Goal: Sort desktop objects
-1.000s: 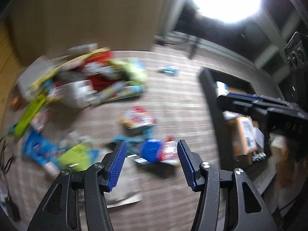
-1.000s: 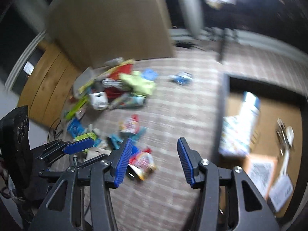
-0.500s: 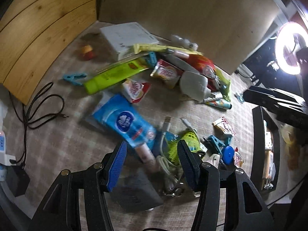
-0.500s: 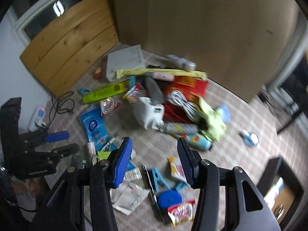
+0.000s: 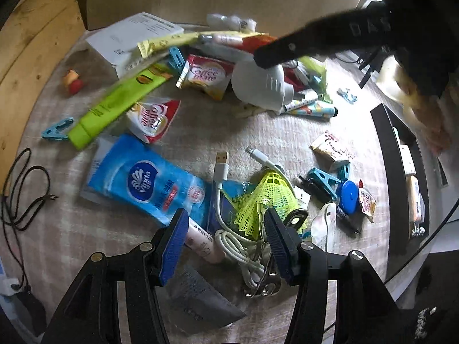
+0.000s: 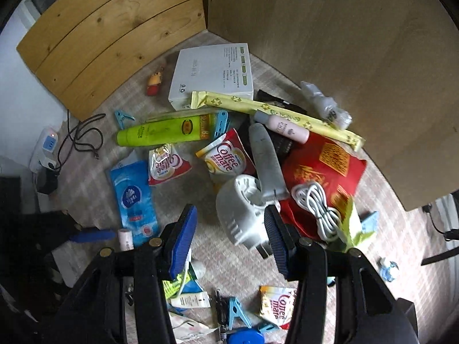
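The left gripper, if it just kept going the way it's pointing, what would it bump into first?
Probably the coiled white USB cable, which lies between the open fingers of the left gripper, with the pink tube and yellow-green shuttlecock right beside it. Depth is hard to judge.

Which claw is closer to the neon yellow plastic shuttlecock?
Left. The left claw hangs open right beside the neon yellow plastic shuttlecock; the right claw hovers open near the white fan.

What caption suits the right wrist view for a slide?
Open right gripper above a cluttered desktop: white handheld fan, Coffee mate sachets, green tube.
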Motion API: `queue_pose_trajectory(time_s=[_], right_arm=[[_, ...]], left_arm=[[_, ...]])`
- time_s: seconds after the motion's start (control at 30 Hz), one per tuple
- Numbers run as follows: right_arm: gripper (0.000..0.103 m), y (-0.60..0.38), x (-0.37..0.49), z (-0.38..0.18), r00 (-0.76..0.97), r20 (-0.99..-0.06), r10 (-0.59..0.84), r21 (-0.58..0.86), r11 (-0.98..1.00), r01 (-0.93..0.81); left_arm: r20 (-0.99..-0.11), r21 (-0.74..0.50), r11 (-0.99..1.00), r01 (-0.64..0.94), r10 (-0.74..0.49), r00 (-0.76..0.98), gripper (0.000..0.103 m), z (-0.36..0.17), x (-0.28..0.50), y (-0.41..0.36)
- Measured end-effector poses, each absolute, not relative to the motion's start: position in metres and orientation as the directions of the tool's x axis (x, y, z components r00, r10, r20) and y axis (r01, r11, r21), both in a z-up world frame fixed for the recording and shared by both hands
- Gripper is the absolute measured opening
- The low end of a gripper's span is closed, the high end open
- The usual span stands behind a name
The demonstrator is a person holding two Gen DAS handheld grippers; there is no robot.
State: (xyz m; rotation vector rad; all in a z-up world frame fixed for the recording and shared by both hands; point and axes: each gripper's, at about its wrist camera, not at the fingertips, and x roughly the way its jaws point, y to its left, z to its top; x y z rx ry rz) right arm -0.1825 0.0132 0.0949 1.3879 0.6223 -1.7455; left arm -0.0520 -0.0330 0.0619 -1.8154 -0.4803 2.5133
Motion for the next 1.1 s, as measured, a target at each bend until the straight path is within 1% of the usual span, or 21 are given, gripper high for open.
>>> queue_pose_trajectory(time_s=[0.1, 0.3, 0.43, 0.53, 0.7, 0.8, 0.87, 0.93, 1.0, 1.1], right_arm=[[0.048, 0.01, -0.187, 0.088, -0.048, -0.961, -0.272, 0.115, -0.553, 0.825], [0.048, 0.01, -0.192, 0.078, -0.029, -0.964, -0.263, 0.129, -0.564, 0.815], [0.048, 0.023, -0.191, 0.087, -0.035, -0.955, -0.295, 0.153, -0.589, 0.793], [0.048, 0.044, -0.184, 0.091, -0.013, -0.939, -0.345, 0.216, -0.618, 0.756], [0.048, 0.079, -0.164, 0.091, -0.03, -0.92, -0.392, 0.262, -0.668, 0.697], [0.048, 0.093, -0.155, 0.087, -0.019, -0.918, -0.396, 0.277, -0.676, 0.683], [0.048, 0.103, -0.15, 0.08, 0.003, -0.919, -0.394, 0.294, -0.682, 0.67], [0.048, 0.114, -0.144, 0.074, 0.021, -0.919, -0.393, 0.311, -0.692, 0.651], [0.048, 0.126, -0.137, 0.068, 0.028, -0.921, -0.388, 0.315, -0.704, 0.637], [0.048, 0.143, -0.125, 0.059, 0.049, -0.916, -0.399, 0.347, -0.723, 0.597]], left_arm=[[-0.932, -0.241, -0.956, 0.169, 0.179, -0.316, 0.051, 0.056, -0.056, -0.034], [-0.931, -0.234, -0.965, 0.121, 0.187, -0.312, 0.051, 0.056, -0.064, -0.026], [-0.931, -0.238, -0.964, 0.117, 0.192, -0.311, 0.051, 0.055, -0.069, -0.025], [-0.931, -0.242, -0.962, 0.125, 0.194, -0.308, 0.051, 0.051, -0.071, -0.026], [-0.931, -0.242, -0.96, 0.14, 0.189, -0.311, 0.05, 0.048, -0.075, -0.026], [-0.937, -0.221, -0.955, 0.196, 0.152, -0.316, 0.047, 0.044, -0.08, -0.031], [-0.935, -0.209, -0.945, 0.253, 0.117, -0.334, 0.047, 0.047, -0.08, -0.04], [-0.927, -0.224, -0.94, 0.258, 0.123, -0.355, 0.047, 0.054, -0.075, -0.043], [-0.925, -0.186, -0.948, 0.258, 0.08, -0.372, 0.047, 0.067, -0.066, -0.043], [-0.919, -0.165, -0.953, 0.254, 0.055, -0.391, 0.047, 0.083, -0.052, -0.04]])
